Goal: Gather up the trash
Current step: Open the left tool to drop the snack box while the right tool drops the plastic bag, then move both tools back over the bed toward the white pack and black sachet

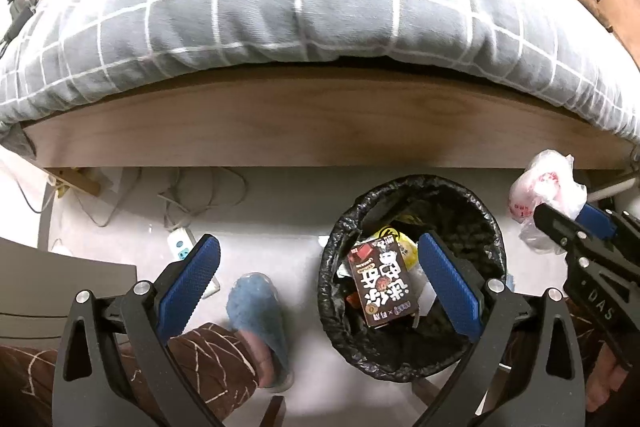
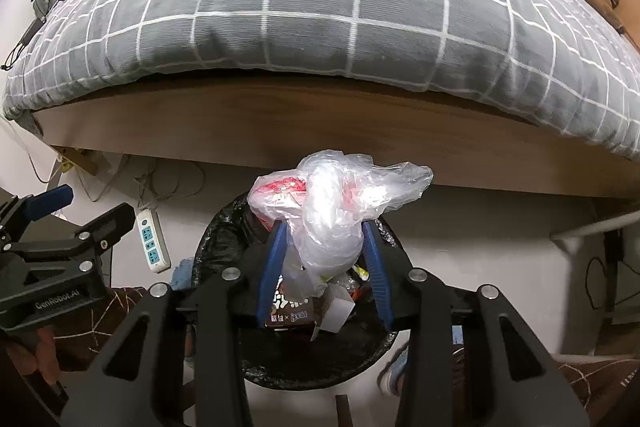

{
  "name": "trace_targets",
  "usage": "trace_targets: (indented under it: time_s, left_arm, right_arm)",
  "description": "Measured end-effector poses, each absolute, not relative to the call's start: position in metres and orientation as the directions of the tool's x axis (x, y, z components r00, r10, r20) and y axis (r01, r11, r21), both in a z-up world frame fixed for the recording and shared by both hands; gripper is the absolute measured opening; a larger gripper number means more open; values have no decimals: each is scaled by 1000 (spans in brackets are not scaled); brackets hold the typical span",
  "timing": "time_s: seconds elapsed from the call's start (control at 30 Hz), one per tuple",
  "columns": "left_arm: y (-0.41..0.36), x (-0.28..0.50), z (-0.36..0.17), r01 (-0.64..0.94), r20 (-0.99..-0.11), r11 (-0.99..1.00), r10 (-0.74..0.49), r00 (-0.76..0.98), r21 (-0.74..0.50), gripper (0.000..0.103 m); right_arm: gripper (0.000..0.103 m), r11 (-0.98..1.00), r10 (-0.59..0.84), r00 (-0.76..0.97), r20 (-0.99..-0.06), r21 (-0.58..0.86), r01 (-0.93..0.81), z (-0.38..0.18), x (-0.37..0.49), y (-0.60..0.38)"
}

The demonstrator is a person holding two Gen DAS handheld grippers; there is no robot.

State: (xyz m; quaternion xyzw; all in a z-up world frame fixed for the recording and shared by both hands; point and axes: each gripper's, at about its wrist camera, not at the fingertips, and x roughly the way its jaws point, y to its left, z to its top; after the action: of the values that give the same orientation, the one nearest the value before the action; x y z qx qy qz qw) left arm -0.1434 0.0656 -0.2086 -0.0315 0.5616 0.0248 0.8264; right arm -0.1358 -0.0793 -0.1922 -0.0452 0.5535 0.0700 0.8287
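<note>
Left gripper [image 1: 320, 279] angled steeply down, jaws spread wide. Right gripper [image 2: 325, 239] angled down, jaws part-closed.

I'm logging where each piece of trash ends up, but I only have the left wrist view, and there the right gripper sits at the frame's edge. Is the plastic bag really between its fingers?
Observer: Yes. In the right wrist view the plastic bag sits between the blue pads of the right gripper, and they touch it on both sides.
Operator: Is it lined up with the bin?
Observer: From that camera the bag hangs in front of the opening of the black-lined bin. The brown carton lies inside the bin, below the bag.
</note>
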Motion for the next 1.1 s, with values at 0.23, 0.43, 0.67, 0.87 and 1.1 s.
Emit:
trace_targets:
  time_s: [0.23, 0.43, 0.67, 0.87, 1.1]
  left_arm:
    - [64, -145, -202, -64, -926, 998, 8, 376, -17, 97]
    - [63, -145, -195, -62, -922, 998, 13, 387, -12, 97]
    - [58, -140, -166, -55, -900, 998, 17, 436, -8, 97]
    - [47, -134, -136, -36, -871, 999, 11, 490, -8, 97]
    - [34, -117, -105, -17, -838, 1000, 11, 546, 3, 97]
  right_arm:
    - [65, 987, 60, 399, -915, -4, -159, -188, -135, -81]
    - [79, 991, 40, 431, -901, -20, -134, -169, -134, -96]
    - [95, 996, -24, 527, -849, -64, -59, -131, -134, -126]
    - [95, 998, -48, 599, -799, -69, -11, -97, -130, -143]
    - [95, 998, -50, 664, -746, -55, 13, -68, -116, -158]
